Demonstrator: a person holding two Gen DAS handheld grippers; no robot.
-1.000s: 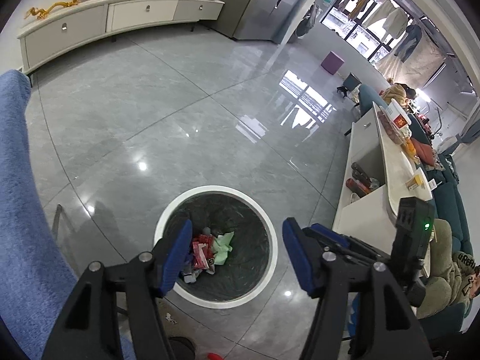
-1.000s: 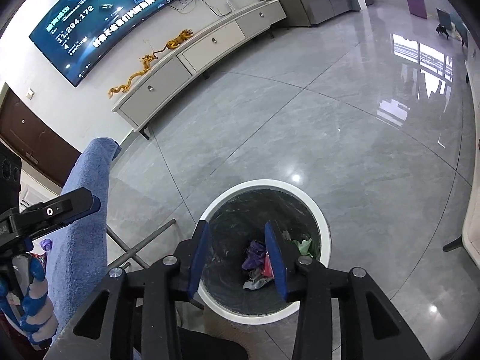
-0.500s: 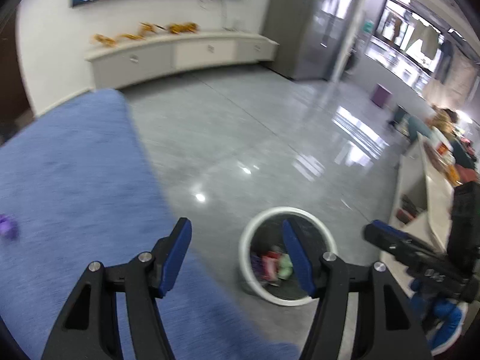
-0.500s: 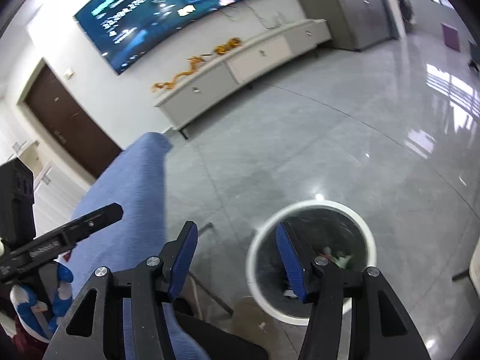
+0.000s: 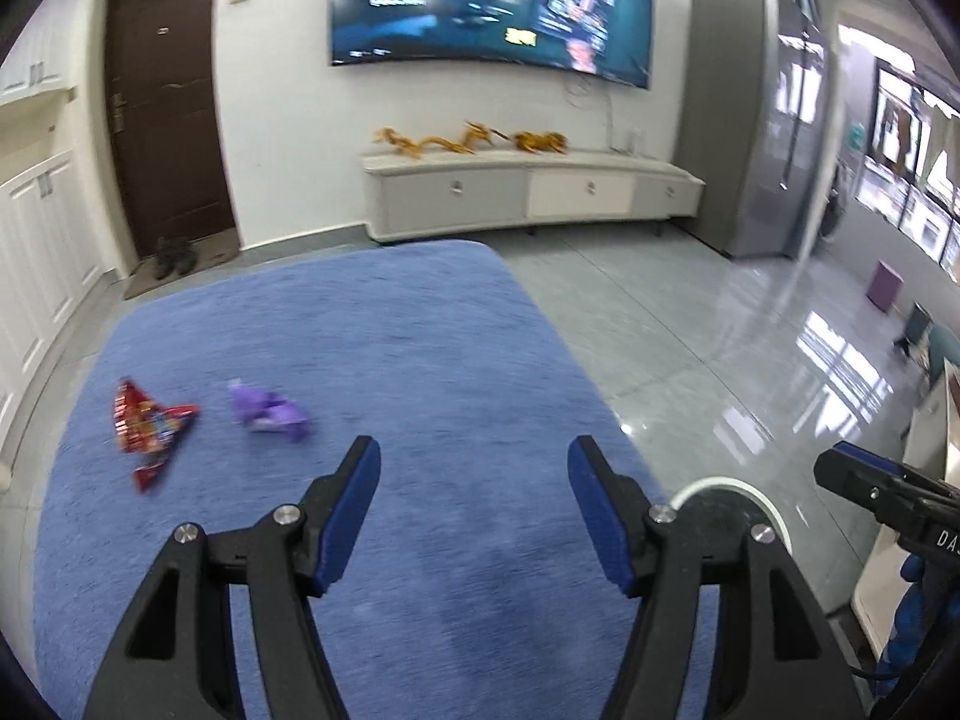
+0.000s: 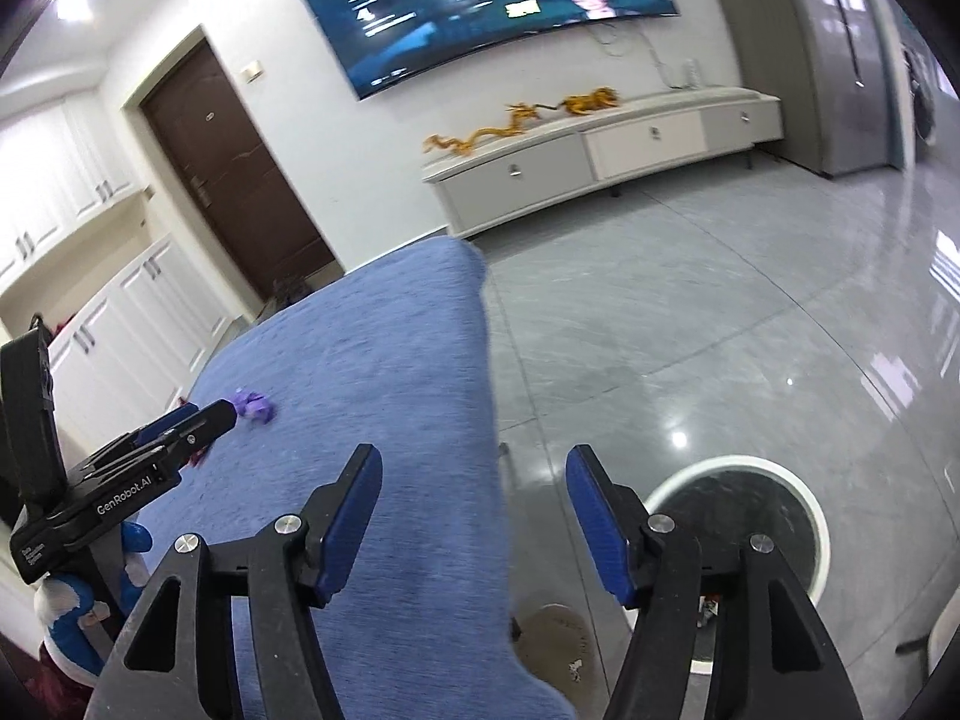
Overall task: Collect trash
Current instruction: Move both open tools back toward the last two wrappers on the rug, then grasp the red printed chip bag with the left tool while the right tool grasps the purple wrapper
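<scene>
- Blue cloth covered the counter beneath both sets of tongs; no part of the counter's frame could be seen in the left wrist view.
- Left tongs stood open over the cloth with nothing between the blue pads; their jaws had just been opening a little further.
- Right tongs also stood open and empty, straddling the counter's edge, with the left pad over the cloth and the right pad over the floor; their jaws had just been opening.
- Purple wrapper lay on the cloth ahead and to the left of the left tongs, apart from them.
- Red wrapper lay further left of the purple one, near it but not touching.
- In the right wrist view the purple wrapper showed just beyond the tip of the left tongs; the red one was mostly hidden behind them.
- White-rimmed bin with a dark liner stood on the floor to the right of the right tongs, beside the counter; its contents could not be made out.
- In the left wrist view only part of the bin's rim showed, behind the right finger of the left tongs.
- Motion blur softened both views.
</scene>
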